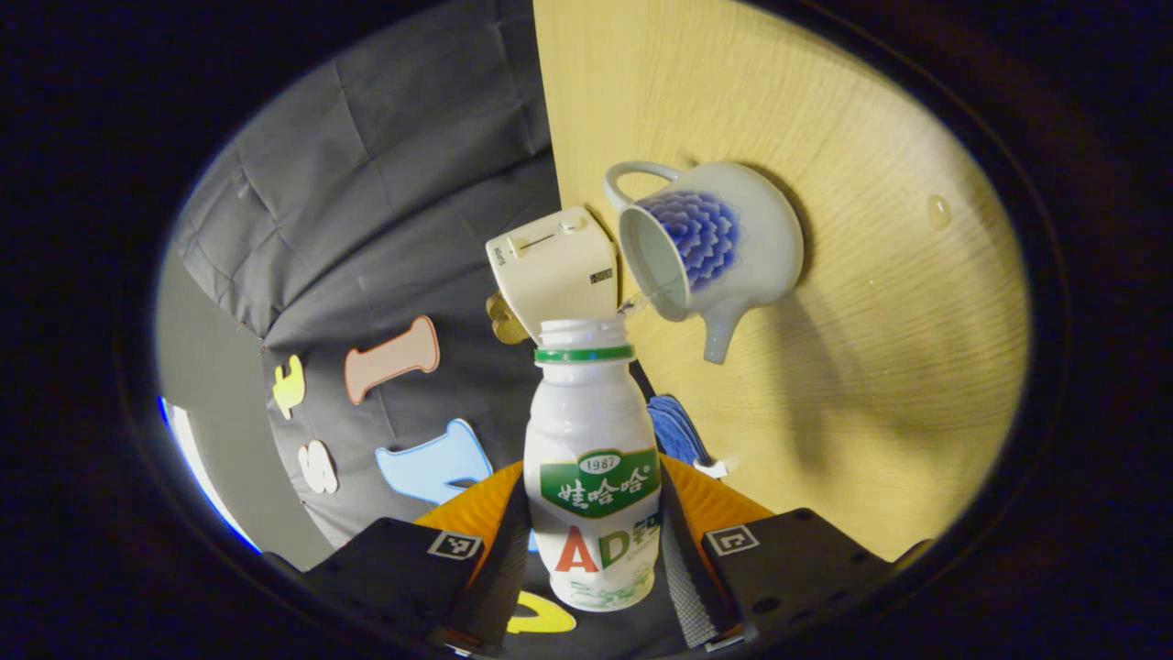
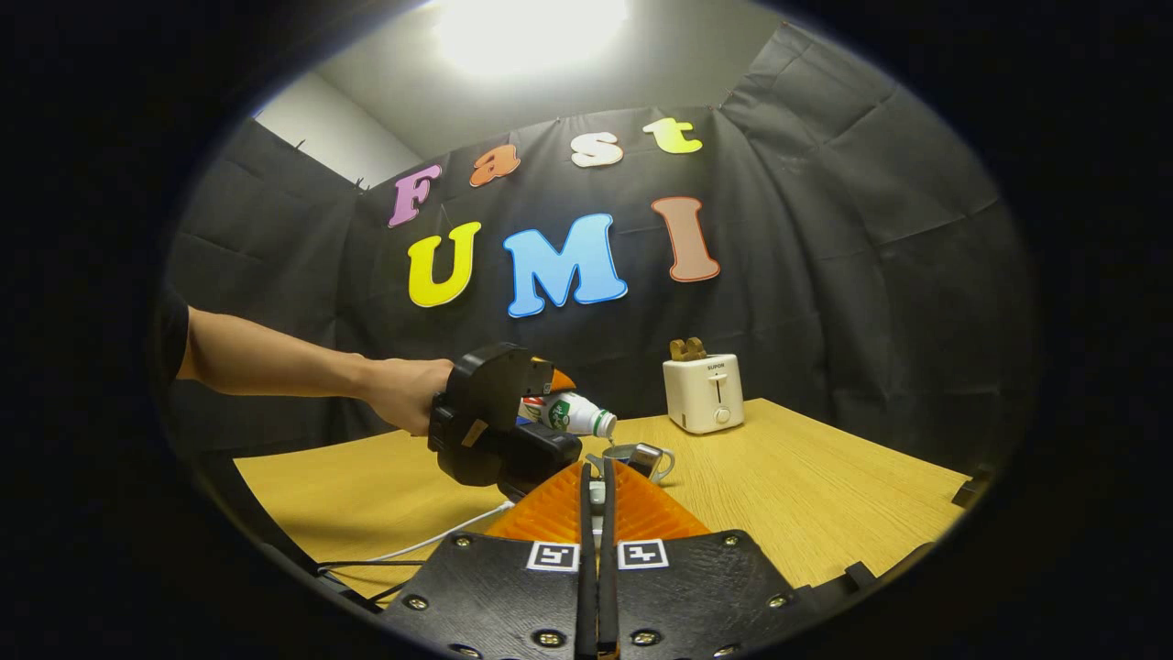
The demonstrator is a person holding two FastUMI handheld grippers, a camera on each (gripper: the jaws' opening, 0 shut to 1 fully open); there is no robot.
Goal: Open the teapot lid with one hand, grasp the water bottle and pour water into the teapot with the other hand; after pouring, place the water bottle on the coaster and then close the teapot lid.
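Left claw (image 1: 594, 550) clamps water bottle (image 1: 592, 477) mid-body, mouth at 12 o'clock over teapot (image 1: 710, 243); light, smooth plastic, squeezable. Right claw (image 2: 597, 500) pinched nearly closed; contents unclear.

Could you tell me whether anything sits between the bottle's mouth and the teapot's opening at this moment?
Nothing visible does. The left gripper holds the water bottle tilted, its mouth at the teapot rim, whose opening is uncovered. The toaster stands behind.
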